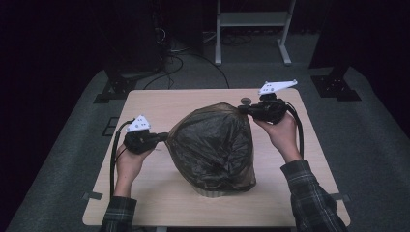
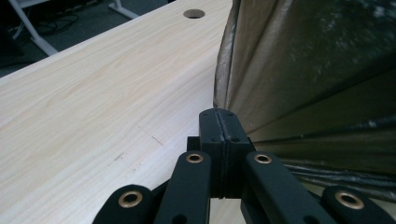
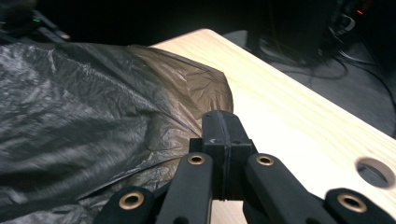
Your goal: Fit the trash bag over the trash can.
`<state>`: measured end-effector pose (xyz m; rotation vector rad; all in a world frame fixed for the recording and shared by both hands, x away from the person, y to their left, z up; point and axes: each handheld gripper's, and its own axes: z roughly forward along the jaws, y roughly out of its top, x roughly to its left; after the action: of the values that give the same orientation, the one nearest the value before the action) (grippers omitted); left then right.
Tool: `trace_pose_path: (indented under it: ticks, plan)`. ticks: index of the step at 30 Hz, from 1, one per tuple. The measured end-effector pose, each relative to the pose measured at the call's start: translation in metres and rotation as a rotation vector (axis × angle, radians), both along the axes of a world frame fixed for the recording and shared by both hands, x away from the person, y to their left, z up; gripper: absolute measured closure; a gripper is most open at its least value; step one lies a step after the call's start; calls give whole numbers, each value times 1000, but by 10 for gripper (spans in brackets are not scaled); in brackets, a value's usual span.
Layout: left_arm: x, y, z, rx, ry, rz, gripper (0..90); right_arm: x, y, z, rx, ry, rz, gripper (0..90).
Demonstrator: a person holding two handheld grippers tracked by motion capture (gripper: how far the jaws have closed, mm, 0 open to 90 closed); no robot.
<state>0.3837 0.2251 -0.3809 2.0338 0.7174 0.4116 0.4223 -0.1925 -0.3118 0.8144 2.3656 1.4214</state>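
A dark, half see-through plastic bag point(image 1: 212, 145) stands puffed up over a pale object point(image 1: 211, 192) that peeks out at its near rim in the middle of the wooden table point(image 1: 159, 104). My left gripper point(image 1: 164, 137) is shut on the bag's left edge; in the left gripper view the film point(image 2: 317, 70) runs down into the closed jaws of the left gripper point(image 2: 219, 116). My right gripper point(image 1: 241, 108) is shut on the bag's far right corner, pulling it to a point. In the right gripper view the crinkled bag point(image 3: 93, 93) lies left of the shut right gripper point(image 3: 222, 121).
A round cable hole point(image 1: 245, 101) sits in the table near the far edge, just beside the right gripper. A white metal frame point(image 1: 251, 19) and cables stand on the floor beyond the table. Bare wood lies left and right of the bag.
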Motion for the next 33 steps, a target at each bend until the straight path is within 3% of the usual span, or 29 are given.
trace_pose_path:
  ticks: [5, 7, 9, 14, 15, 16, 18, 20, 21, 26, 28, 33]
  plan:
    - [13, -6, -5, 22, 22, 5, 899, 20, -6, -16, -30, 40, -75, 900]
    - [17, -10, -11, 47, 36, 6, 899, 30, -9, -35, -41, 77, -98, 900]
    - [17, -11, -14, 59, 44, 6, 899, 32, -9, -40, -42, 89, -103, 900]
    - [18, -14, -26, 108, 72, 5, 899, 37, -11, -73, -72, 149, -116, 900]
    - [17, -14, -30, 117, 80, 9, 899, 39, -11, -85, -78, 170, -120, 900]
    - [17, -14, -30, 117, 80, 9, 899, 39, -11, -85, -78, 170, -120, 900]
    - [16, -13, -36, 127, 93, 11, 899, 41, -10, -102, -87, 202, -126, 900]
    - [16, -14, -40, 137, 99, 12, 899, 42, -9, -104, -92, 204, -124, 900]
    - [16, -14, -42, 132, 102, 12, 899, 43, -6, -112, -117, 216, -126, 900]
    - [14, -10, -44, 109, 105, 2, 895, 41, -4, -113, -128, 202, -121, 900]
    - [13, -7, -41, 104, 104, -2, 854, 39, -5, -106, -118, 172, -130, 773]
    - [3, 1, -31, 93, 89, -9, 749, 33, -16, -81, -53, 137, -149, 628]
